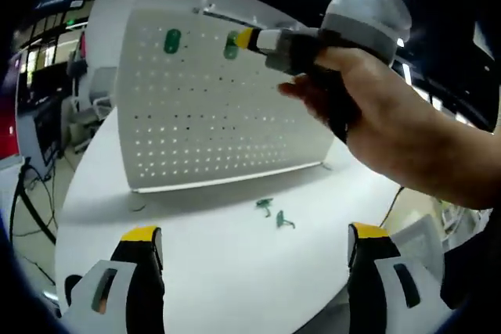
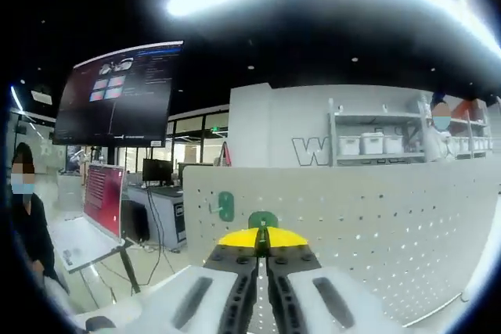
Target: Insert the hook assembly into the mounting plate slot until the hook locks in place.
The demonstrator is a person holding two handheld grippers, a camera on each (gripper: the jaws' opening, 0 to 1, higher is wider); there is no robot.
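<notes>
A white pegboard mounting plate [image 1: 211,115] stands upright on a round white table [image 1: 235,271]. One green hook [image 1: 171,41] hangs near its top. A second green hook [image 1: 230,46] is against the board beside it, at the yellow tips of my right gripper [image 1: 245,37], which a hand holds. In the right gripper view the jaws of my right gripper [image 2: 262,234] are shut on this green hook [image 2: 263,219] at the plate [image 2: 352,224], and the other hook [image 2: 226,206] is to its left. My left gripper [image 1: 254,244] hangs open over the table, holding nothing.
Two loose green hooks [image 1: 264,206] [image 1: 283,220] lie on the table in front of the plate. A big dark screen [image 2: 117,91], desks and shelves [image 2: 376,142] stand beyond it. A person [image 2: 27,224] sits at the left.
</notes>
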